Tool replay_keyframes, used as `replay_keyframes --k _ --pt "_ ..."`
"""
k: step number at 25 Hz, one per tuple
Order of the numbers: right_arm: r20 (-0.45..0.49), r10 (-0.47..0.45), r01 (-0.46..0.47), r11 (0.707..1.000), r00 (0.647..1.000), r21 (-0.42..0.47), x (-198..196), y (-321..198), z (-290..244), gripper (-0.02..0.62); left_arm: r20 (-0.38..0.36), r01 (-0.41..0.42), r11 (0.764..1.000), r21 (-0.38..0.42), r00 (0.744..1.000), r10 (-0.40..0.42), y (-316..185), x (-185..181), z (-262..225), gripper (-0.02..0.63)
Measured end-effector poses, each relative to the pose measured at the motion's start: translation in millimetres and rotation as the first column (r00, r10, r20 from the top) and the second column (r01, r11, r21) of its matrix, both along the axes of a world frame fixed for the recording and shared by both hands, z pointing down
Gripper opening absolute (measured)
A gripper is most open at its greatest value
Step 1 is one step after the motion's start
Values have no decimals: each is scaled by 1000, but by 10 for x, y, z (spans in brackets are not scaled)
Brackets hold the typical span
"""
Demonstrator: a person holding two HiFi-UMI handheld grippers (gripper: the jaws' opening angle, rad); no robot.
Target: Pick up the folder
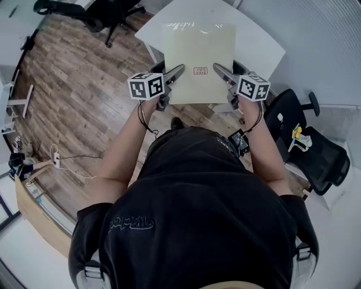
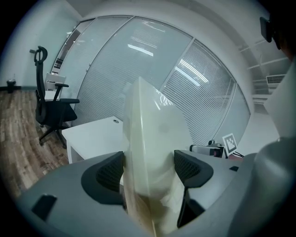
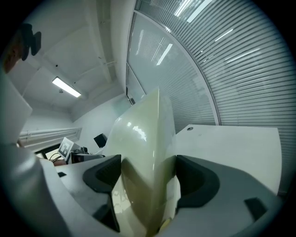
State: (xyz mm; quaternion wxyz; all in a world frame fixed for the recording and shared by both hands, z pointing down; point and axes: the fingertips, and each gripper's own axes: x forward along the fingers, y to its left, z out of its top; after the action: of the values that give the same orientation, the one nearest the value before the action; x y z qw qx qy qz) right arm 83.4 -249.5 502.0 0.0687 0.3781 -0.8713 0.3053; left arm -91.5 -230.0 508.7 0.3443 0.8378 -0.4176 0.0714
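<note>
The folder is a pale cream plastic sleeve with a small red label, held up off the white table. My left gripper is shut on the folder's lower left edge; my right gripper is shut on its lower right edge. In the left gripper view the folder stands edge-on between the two dark pads, bulging to the right. In the right gripper view the folder is likewise pinched between the pads, and its glossy face curves away to the left.
The white table has a rounded corner and a small hole. Black office chairs stand at the far left and at my right. Wood floor lies to the left, with cables. Blinds cover a curved glass wall.
</note>
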Motion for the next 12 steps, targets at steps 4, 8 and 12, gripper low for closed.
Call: replay_keyframes --k 4,8,12 --pt "3 -20 20 1000 1000 1 407 348 68 356 3 18 1000 -3 1000 -18 392 416 69 350" --pt "1 -35 35 999 999 -4 406 376 1 356 0 34 999 -3 999 -34 447 420 9 351" --pt "-4 -46 46 999 999 -20 429 440 -25 354 1 50 999 -19 999 -50 532 438 -10 351"
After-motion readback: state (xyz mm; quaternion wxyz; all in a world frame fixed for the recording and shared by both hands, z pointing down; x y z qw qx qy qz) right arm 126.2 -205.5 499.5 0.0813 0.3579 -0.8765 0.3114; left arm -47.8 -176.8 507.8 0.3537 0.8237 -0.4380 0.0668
